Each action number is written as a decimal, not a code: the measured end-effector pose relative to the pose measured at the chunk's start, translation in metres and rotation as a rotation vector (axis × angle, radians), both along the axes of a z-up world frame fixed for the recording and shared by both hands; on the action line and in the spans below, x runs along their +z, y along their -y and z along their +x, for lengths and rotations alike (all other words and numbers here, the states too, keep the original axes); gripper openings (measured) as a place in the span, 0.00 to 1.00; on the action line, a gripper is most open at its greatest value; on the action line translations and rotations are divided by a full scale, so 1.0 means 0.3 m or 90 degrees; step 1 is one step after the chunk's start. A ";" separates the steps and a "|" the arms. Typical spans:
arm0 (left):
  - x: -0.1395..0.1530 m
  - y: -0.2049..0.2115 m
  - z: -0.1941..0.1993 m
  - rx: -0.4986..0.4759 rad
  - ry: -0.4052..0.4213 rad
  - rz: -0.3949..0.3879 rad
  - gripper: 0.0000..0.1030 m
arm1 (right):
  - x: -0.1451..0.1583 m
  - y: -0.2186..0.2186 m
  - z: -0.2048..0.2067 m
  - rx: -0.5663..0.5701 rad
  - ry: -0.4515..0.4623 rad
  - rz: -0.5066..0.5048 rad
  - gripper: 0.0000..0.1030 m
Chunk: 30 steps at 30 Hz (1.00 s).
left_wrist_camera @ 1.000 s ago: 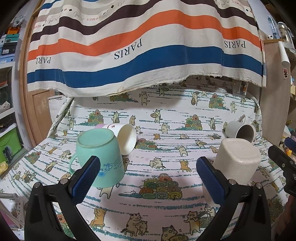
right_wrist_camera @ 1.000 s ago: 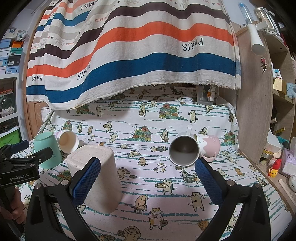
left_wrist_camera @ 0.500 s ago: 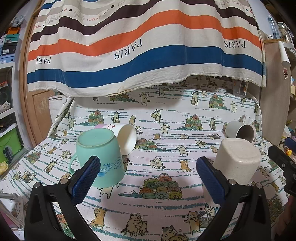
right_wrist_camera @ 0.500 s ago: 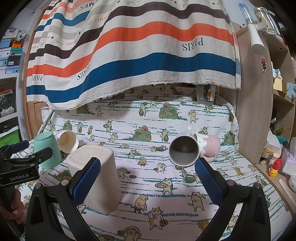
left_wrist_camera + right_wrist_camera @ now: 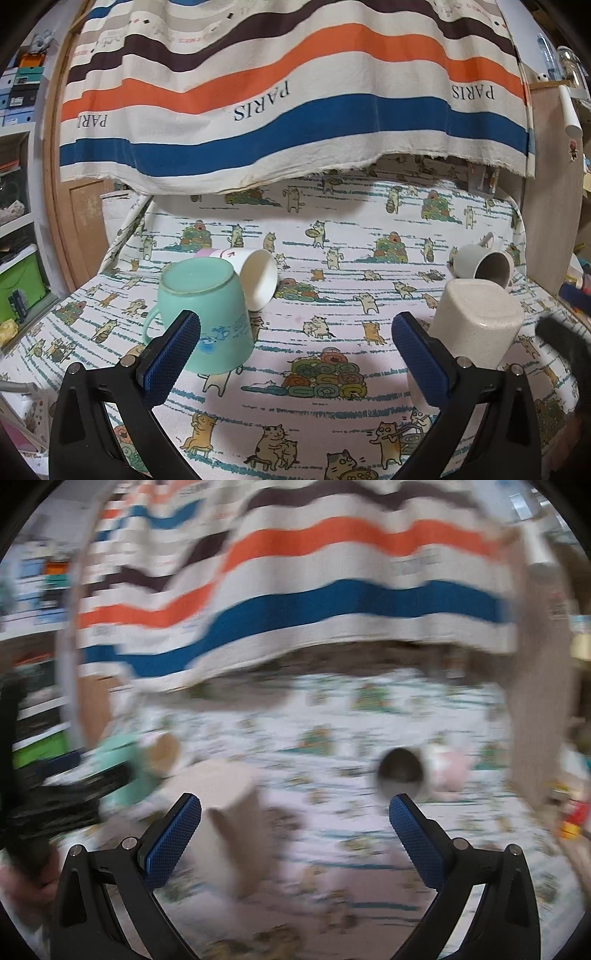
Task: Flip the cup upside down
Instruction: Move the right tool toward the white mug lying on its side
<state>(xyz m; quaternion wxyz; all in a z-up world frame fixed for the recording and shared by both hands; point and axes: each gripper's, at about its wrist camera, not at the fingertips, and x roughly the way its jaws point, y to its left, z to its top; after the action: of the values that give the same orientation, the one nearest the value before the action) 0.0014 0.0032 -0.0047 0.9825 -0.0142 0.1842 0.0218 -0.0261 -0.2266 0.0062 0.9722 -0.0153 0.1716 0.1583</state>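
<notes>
A mint green mug [image 5: 207, 310] stands upside down at the left. A white paper cup [image 5: 255, 277] lies on its side behind it. A beige square cup [image 5: 476, 317] stands upside down at the right; it also shows in the blurred right wrist view [image 5: 229, 812]. A grey mug [image 5: 484, 264] lies on its side at the far right, its mouth toward me [image 5: 400, 777]. A pink cup [image 5: 448, 771] lies beside it. My left gripper [image 5: 295, 358] is open and empty above the cloth. My right gripper [image 5: 295, 838] is open and empty.
A cat-print cloth [image 5: 325, 295] covers the table. A striped cloth [image 5: 295, 110] hangs along the back. A wooden panel [image 5: 546, 206] stands at the right edge, and shelves [image 5: 18, 221] stand at the left. The other gripper [image 5: 44, 805] shows at the left of the right wrist view.
The right wrist view has gone blurred and the scene has shifted right and down in it, so the right gripper is moving. The left gripper and the cups have not moved.
</notes>
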 end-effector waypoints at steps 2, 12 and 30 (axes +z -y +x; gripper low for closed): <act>0.000 -0.005 -0.001 0.001 0.001 -0.005 1.00 | 0.004 -0.032 -0.010 0.024 -0.012 -0.016 1.00; 0.014 -0.011 -0.040 -0.011 0.037 -0.014 1.00 | 0.006 -0.111 -0.017 -0.055 -0.037 -0.095 1.00; 0.094 -0.024 -0.126 -0.007 0.121 0.040 1.00 | 0.017 -0.057 -0.007 -0.083 -0.050 -0.050 1.00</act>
<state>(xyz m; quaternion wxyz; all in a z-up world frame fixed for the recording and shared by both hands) -0.0365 0.0103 0.0236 0.9956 0.0156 0.0896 0.0209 -0.0281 -0.2096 0.0113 0.9716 -0.0357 0.2166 0.0887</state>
